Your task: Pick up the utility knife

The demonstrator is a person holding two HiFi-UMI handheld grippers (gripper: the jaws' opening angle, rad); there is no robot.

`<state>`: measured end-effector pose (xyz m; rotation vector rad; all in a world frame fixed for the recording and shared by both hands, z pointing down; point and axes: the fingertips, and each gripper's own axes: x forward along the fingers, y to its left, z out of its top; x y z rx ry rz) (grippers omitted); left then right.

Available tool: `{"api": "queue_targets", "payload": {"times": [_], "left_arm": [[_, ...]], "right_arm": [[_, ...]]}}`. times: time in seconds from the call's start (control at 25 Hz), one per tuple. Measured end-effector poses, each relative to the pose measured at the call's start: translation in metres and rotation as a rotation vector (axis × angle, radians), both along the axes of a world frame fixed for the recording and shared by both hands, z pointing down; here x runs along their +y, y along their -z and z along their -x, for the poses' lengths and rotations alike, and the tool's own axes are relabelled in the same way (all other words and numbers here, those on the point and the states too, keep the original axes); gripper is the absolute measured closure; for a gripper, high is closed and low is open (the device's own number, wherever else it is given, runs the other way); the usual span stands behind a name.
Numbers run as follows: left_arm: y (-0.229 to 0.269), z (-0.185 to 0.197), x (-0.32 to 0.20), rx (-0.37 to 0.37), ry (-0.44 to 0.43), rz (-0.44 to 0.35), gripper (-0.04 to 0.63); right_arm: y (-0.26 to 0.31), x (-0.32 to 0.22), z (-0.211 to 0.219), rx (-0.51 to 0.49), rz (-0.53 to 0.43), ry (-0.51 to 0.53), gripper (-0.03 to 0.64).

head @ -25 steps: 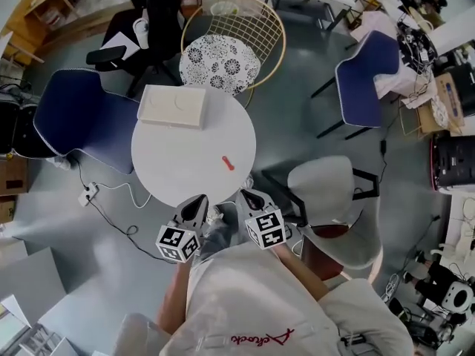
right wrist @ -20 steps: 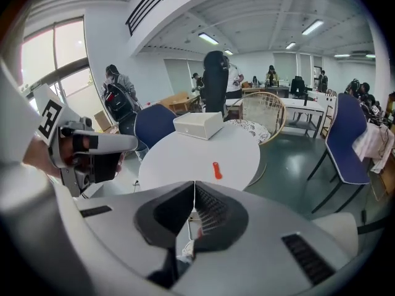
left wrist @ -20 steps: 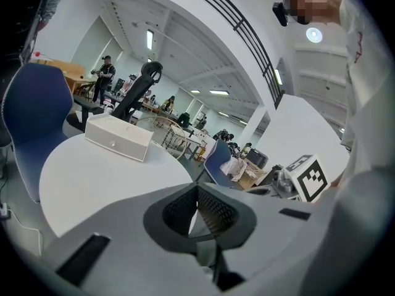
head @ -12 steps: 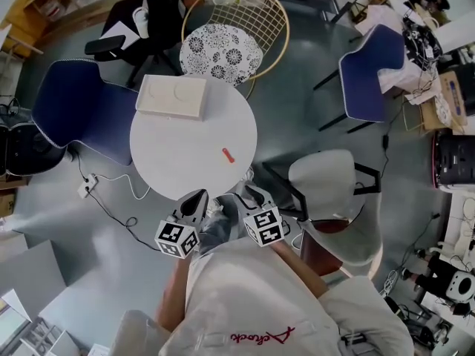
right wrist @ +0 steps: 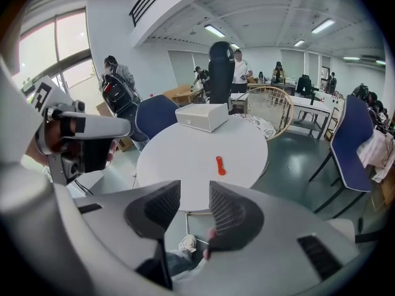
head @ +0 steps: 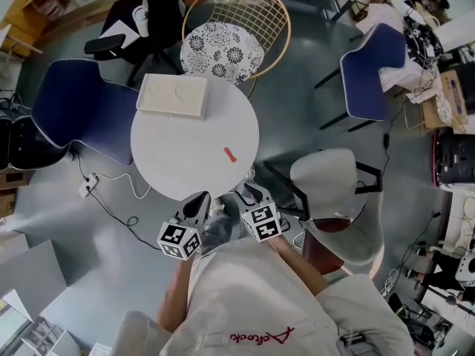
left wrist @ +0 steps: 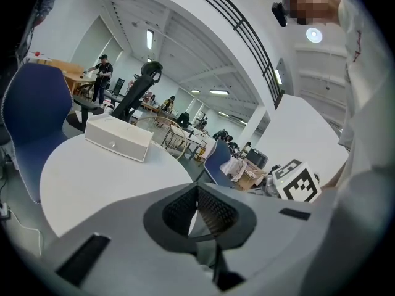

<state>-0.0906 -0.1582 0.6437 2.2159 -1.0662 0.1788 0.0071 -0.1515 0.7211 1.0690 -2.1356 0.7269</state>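
1. While both tools hung just off the near rim of the round white table [head: 178,150], at about its 6 o'clock in the head view, the small red-orange utility knife [head: 228,154] lay untouched on the top. It sat at roughly 4 o'clock from the table's centre, close to the rim.
2. A flat white rectangular box [head: 172,96] sat at the table's 11 o'clock, well apart from the knife and no part of the job.
3. The change was in the right gripper [right wrist: 193,196]: its jaws had just been opening and now stood wide. Nothing was between them; through the gap only the floor and the person's shoe showed.
4. In the right gripper view the knife [right wrist: 219,165] lay at 12 o'clock, straight above that gap and well apart from the tips, with bare tabletop [right wrist: 179,153] in between.
5. The left gripper [left wrist: 197,189] had its pads meeting at the tips, with nothing held. In the head view it [head: 198,199] hung at 9 o'clock of the right gripper [head: 249,192], close beside it.
6. Judging by the spread jaws lined up on the knife, the right side looked set to make the pick. The reach across the rim had not begun, so the task was at its very start.
7. The knife lay flat and low, so the jaws would probably need to come down steeply and straddle its narrow body.
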Motion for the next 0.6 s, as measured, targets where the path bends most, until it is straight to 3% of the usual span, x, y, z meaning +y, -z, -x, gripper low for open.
{"api": "queue_targets", "payload": {"times": [0.6], "left_arm": [[-0.008,0.028,0.016,-0.015,0.06,0.037,0.583]], "right_arm": [[-0.072,-0.067,0.015,0.114,0.083,0.006,0.462]]}}
